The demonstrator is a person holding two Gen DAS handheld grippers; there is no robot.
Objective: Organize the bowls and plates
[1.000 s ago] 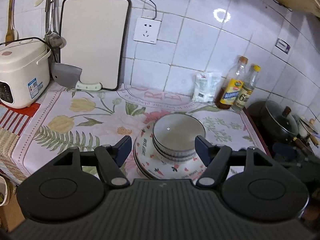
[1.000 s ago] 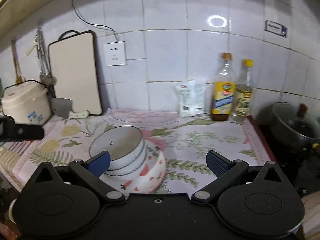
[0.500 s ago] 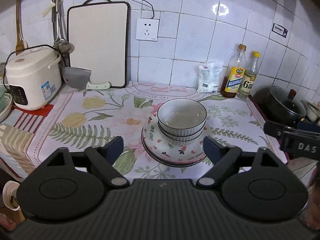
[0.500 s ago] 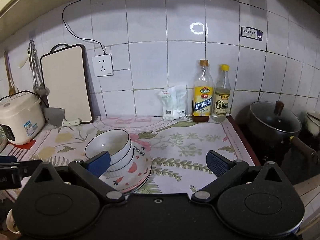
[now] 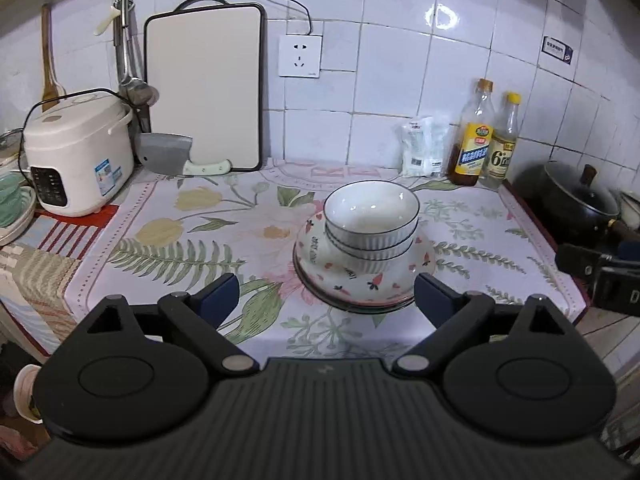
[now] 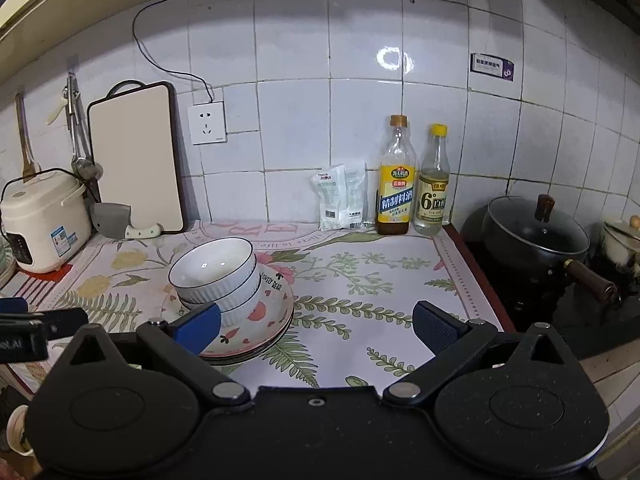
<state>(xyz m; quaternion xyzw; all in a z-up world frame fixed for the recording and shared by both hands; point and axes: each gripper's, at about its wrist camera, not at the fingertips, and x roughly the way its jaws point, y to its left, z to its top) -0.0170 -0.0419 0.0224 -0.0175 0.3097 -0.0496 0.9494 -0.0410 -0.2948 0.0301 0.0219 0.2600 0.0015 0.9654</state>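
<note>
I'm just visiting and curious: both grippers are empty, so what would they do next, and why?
Probably nothing more than easing away. The bowls sit nested on the plates, and the left gripper and right gripper hang open, clear of the stack.

White wall tiles (image 6: 296,120) are lit by a glare spot at upper right; a floral cloth (image 6: 380,280) is spread over the counter.

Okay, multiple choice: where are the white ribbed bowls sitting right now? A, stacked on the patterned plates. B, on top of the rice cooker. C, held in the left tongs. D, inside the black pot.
A: the bowls sit nested on the stack of patterned plates on the floral cloth, while the left tongs and right tongs are both open and hold nothing.
</note>
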